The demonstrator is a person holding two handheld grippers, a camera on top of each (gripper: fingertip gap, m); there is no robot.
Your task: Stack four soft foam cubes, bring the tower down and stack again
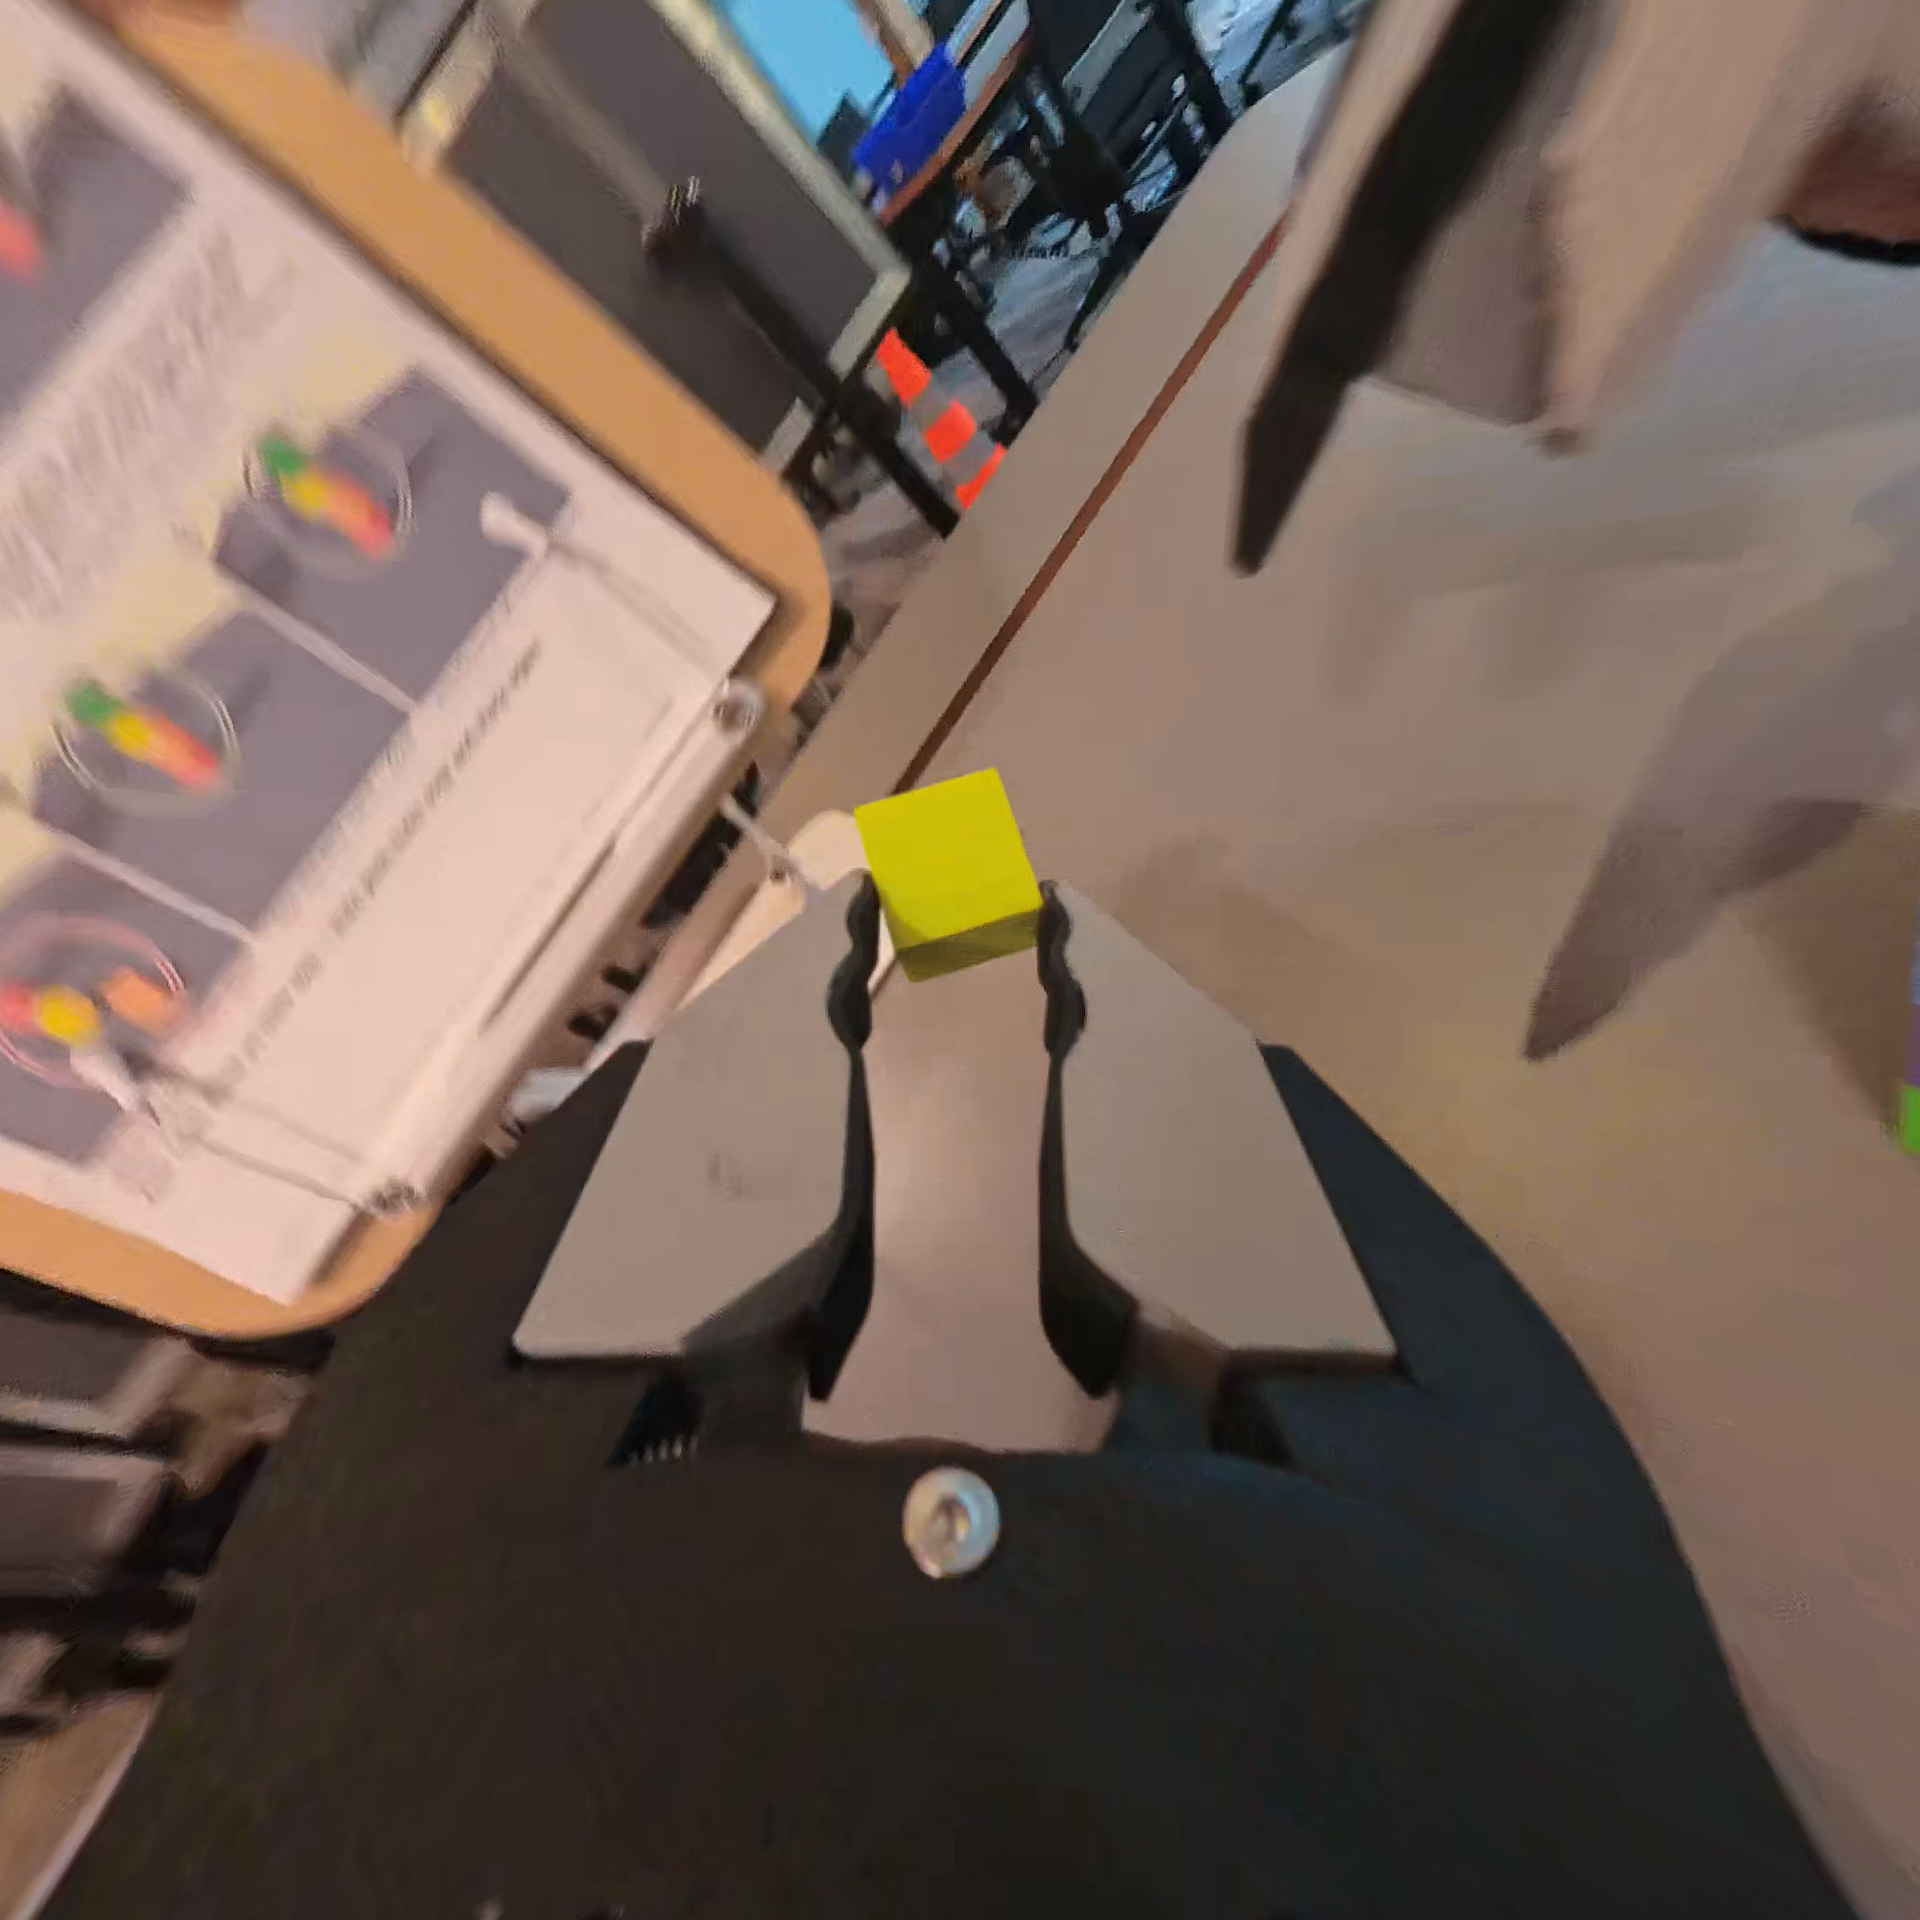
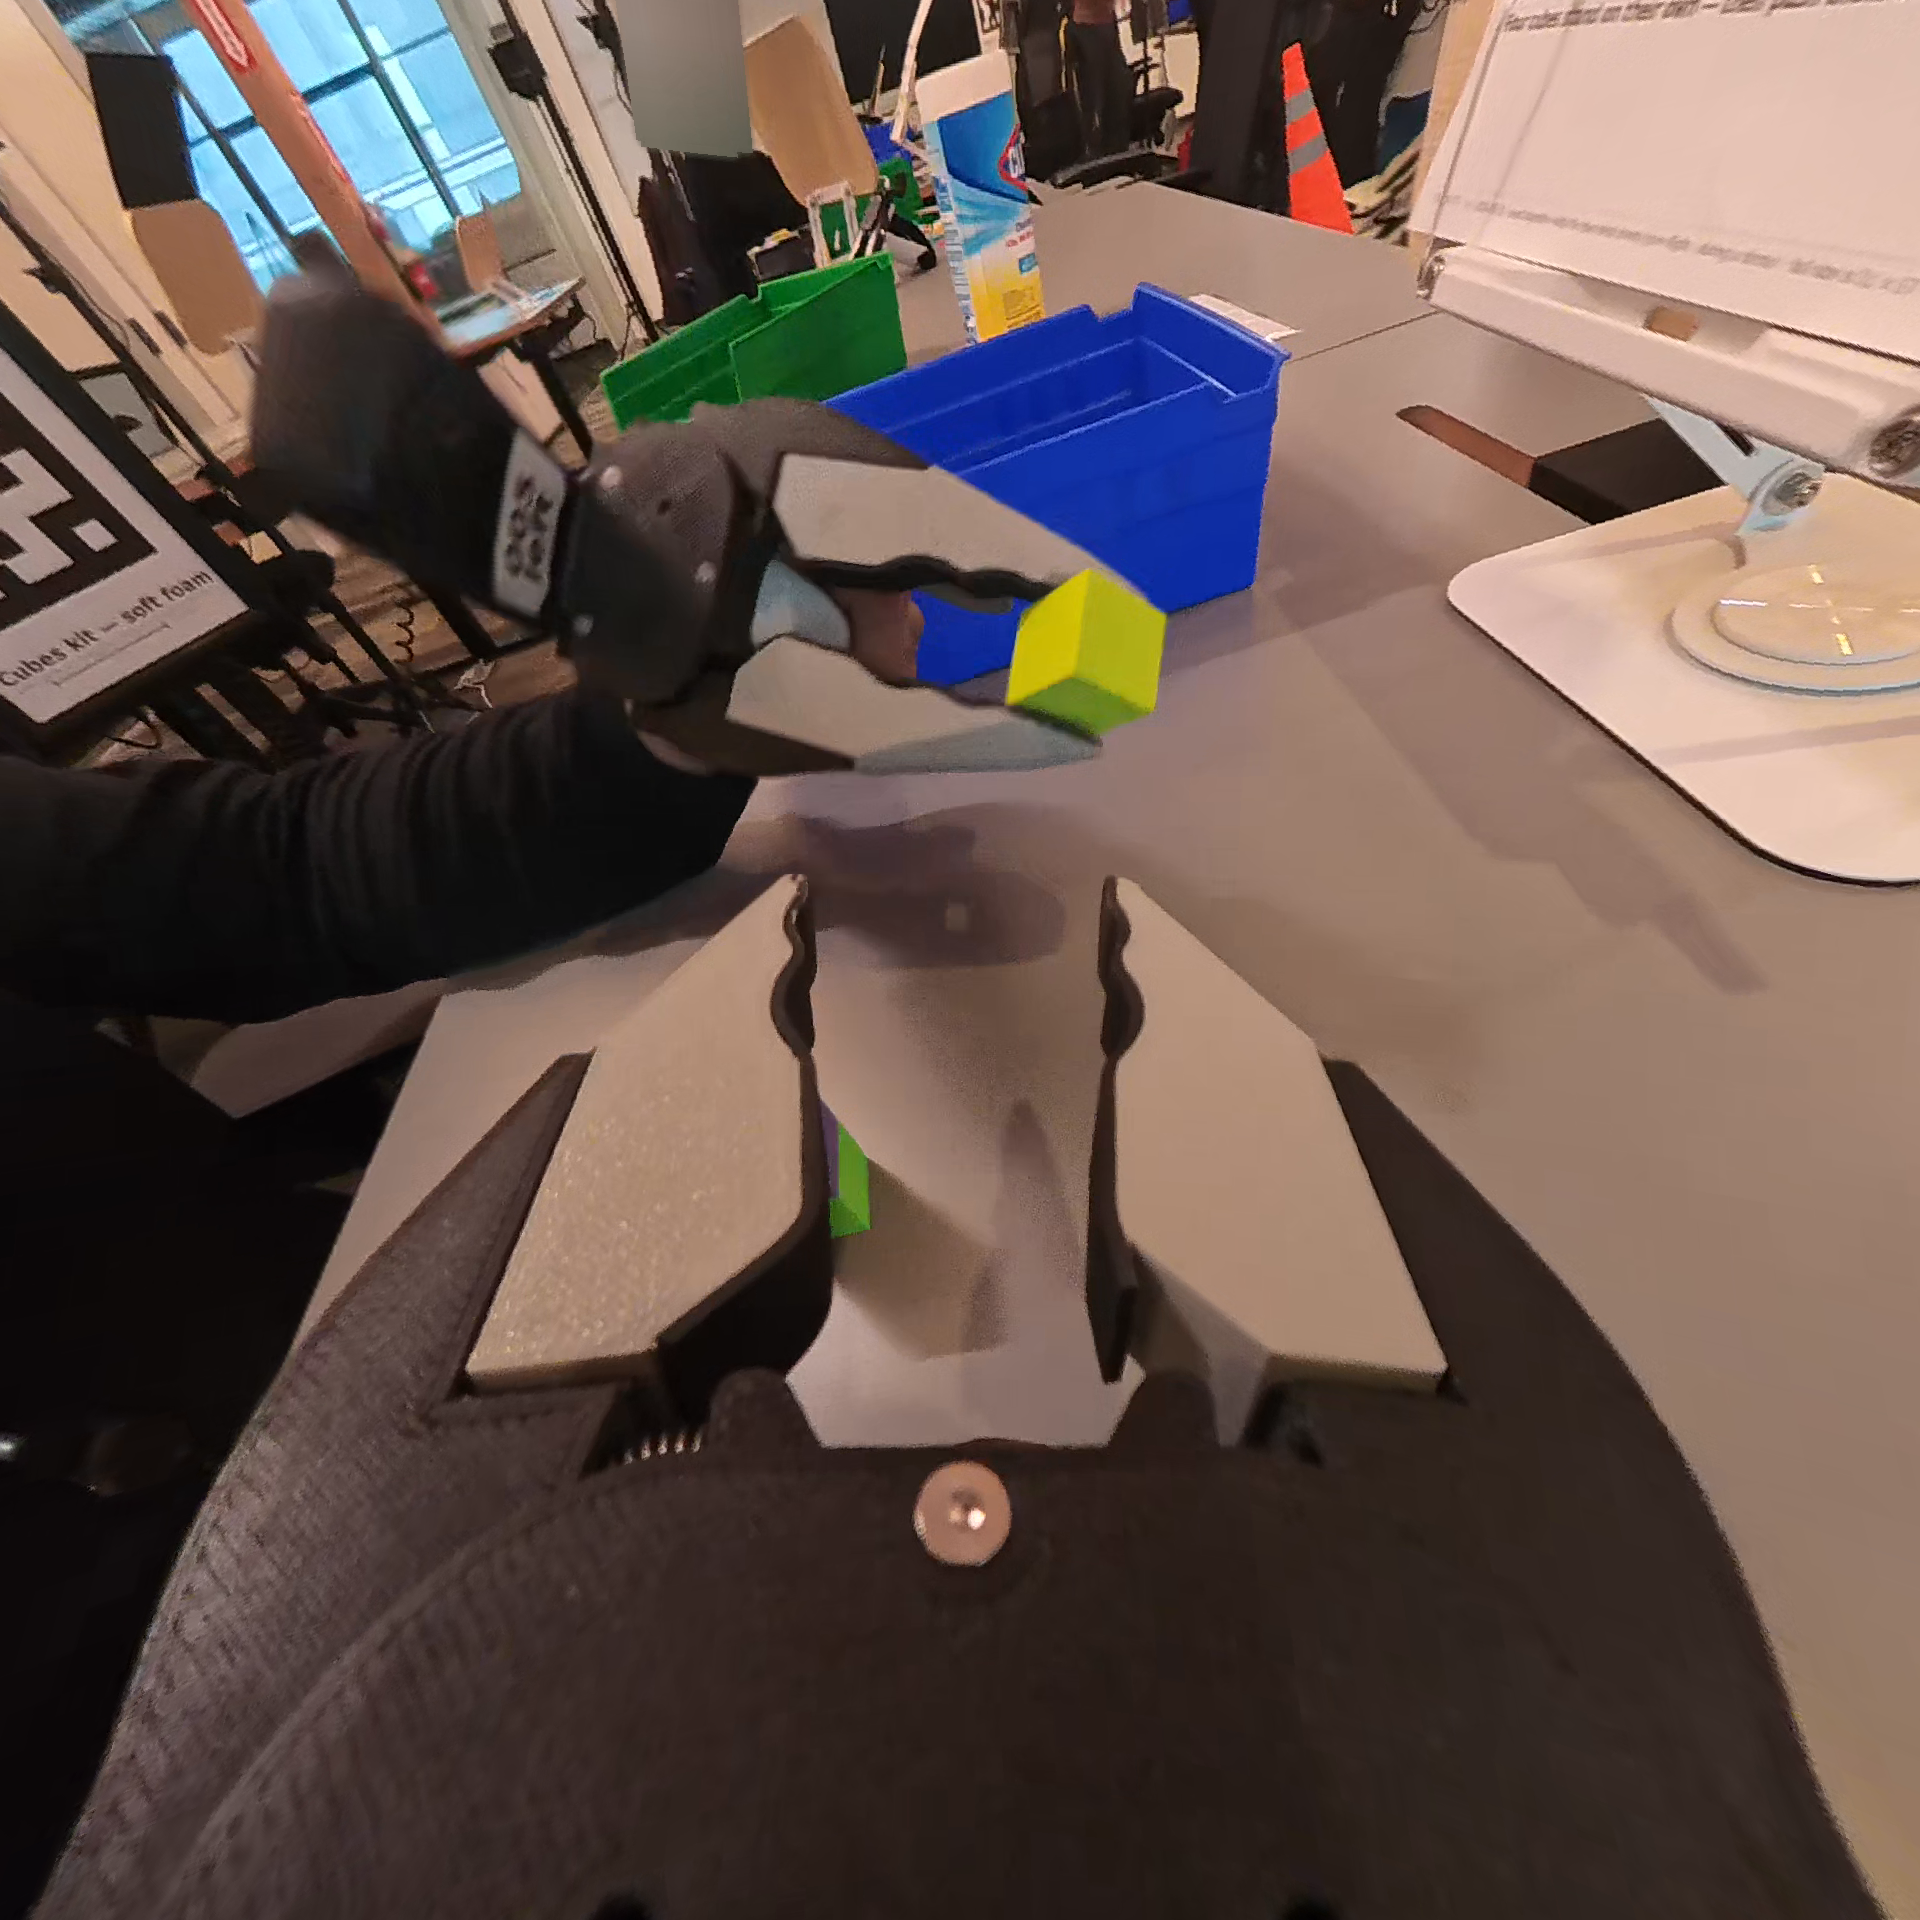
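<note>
My left gripper (image 1: 951, 894) is shut on a yellow foam cube (image 1: 951, 868) at its fingertips and holds it in the air above the grey table (image 1: 1351, 831). The right wrist view shows that same gripper (image 2: 1075, 665) with the yellow cube (image 2: 1091, 649) lifted in front of the blue bin. My right gripper (image 2: 956, 904) is open and empty above the table. A green cube (image 2: 850, 1184) with a purple edge peeks out beside its left finger, mostly hidden. A green and purple patch (image 1: 1908, 1112) shows at the right edge of the left wrist view.
A blue bin (image 2: 1112, 447) and a green bin (image 2: 769, 332) stand at the back of the table with a wipes canister (image 2: 982, 208). A white stand base (image 2: 1683, 665) carrying an instruction sheet (image 1: 312, 727) sits at the right. A person's black sleeve (image 2: 312, 862) crosses from the left. About 8 cm separates my left fingertips from my right.
</note>
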